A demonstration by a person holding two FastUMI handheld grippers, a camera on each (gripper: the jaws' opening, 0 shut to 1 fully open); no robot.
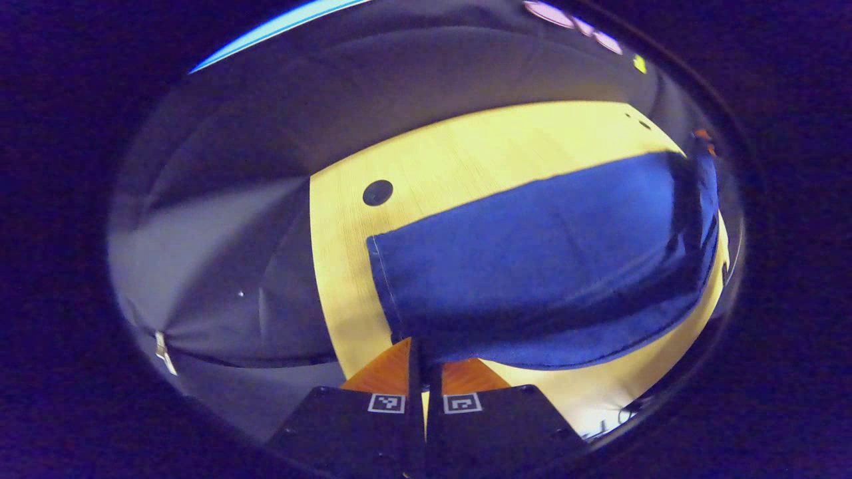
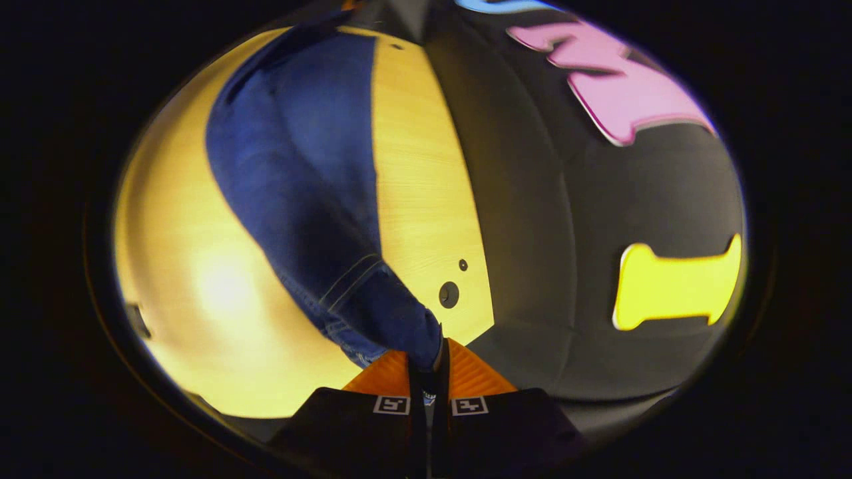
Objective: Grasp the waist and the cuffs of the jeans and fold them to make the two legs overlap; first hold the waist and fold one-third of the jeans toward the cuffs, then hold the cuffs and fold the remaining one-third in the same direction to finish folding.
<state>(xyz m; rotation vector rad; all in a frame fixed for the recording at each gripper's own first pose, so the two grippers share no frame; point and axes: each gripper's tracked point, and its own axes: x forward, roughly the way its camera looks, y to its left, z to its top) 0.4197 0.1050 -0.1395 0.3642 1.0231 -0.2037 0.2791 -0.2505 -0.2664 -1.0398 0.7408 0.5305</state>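
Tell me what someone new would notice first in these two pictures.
The blue jeans stand out first, stretched across the pale wooden table in the left gripper view. Next come the two grippers: the left gripper pinches the jeans at a hemmed end, and the right gripper pinches a stitched edge at the bottom of its own view.

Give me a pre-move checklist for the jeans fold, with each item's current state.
1. Left gripper shut on the jeans edge: ok.
2. Right gripper shut on the jeans' seamed end: ok.
3. Which end each gripper holds, waist or cuffs: cannot tell.
4. Jeans lie long on the table, not yet folded in thirds: ok.
5. Legs overlapped evenly: cannot tell.
6. Bare tabletop beside the jeans: ok.
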